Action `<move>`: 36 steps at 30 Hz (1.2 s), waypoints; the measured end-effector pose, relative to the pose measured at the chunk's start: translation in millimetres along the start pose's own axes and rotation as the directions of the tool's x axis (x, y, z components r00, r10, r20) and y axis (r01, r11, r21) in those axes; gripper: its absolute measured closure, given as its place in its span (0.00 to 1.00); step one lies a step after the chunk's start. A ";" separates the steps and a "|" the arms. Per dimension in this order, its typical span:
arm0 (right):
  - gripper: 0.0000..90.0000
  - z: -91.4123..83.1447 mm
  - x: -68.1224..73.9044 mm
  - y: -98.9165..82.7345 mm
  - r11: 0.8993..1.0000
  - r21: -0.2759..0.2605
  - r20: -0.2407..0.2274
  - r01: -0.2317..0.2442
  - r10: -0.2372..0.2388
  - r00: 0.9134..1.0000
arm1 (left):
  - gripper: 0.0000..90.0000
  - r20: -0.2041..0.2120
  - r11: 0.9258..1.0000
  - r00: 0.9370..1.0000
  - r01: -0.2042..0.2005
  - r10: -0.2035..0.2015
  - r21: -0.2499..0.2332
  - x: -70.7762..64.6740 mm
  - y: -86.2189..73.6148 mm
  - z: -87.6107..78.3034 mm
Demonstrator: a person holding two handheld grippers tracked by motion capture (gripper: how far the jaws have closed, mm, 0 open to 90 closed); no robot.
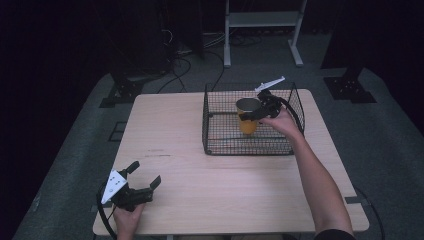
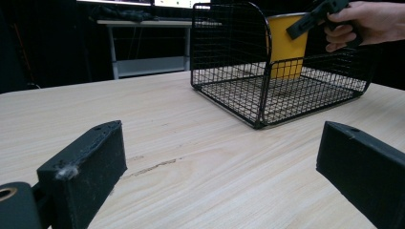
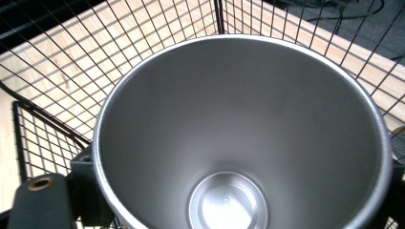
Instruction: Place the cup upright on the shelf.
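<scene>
A yellow cup with a bare metal inside stands upright inside a black wire basket at the table's back right. My right gripper is shut on the cup near its rim, one jaw on each side. From the left gripper view the cup shows through the basket's mesh, with the right hand beside it. Whether the cup's base touches the basket floor is unclear. My left gripper rests open near the front left corner, with nothing between its jaws.
The light wooden table stretches bare between the left gripper and the basket. Behind the table stand a white metal frame and two black stand bases. Cables lie on the grey floor.
</scene>
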State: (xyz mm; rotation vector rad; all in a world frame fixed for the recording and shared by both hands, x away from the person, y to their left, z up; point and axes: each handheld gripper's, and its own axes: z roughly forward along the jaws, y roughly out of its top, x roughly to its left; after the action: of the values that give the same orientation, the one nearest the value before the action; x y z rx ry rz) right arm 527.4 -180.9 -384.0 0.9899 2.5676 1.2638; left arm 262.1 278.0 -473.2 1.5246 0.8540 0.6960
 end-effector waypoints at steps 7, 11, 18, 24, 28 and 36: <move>0.14 11.0 -0.5 0.9 1.000 0.020 0.003 0.016 -0.016 1.000 | 0.03 0.000 1.000 1.000 -0.001 0.001 -0.001 0.4 0.0 -0.4; 0.12 16.0 -1.8 0.1 1.000 0.027 0.004 0.011 -0.011 1.000 | 0.02 -0.001 1.000 1.000 0.001 -0.001 -0.002 0.5 -0.1 -0.4; 0.11 20.8 -3.9 -1.6 0.999 0.041 0.006 0.007 -0.008 1.000 | 0.02 -0.001 1.000 1.000 0.001 -0.001 -0.003 0.6 -0.1 -0.5; 0.11 21.4 -3.7 -0.6 0.999 0.044 0.018 0.013 -0.014 1.000 | 0.02 -0.001 1.000 1.000 0.003 -0.003 -0.004 0.9 -0.1 -0.8; 0.11 20.1 -3.1 -0.6 0.998 0.051 0.028 0.020 -0.021 0.999 | 0.02 0.000 1.000 1.000 0.004 -0.004 -0.006 0.8 -0.1 -0.7; 0.07 17.9 0.5 0.0 0.998 0.054 0.041 0.036 -0.038 0.998 | 0.02 -0.001 1.000 1.000 -0.001 0.001 -0.001 0.4 -0.1 -0.6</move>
State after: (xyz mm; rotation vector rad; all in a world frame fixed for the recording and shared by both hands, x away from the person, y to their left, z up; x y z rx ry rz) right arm 533.6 -168.6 -395.5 0.9634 2.5878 1.1585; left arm 261.8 278.6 -473.3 1.5240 0.8542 0.6979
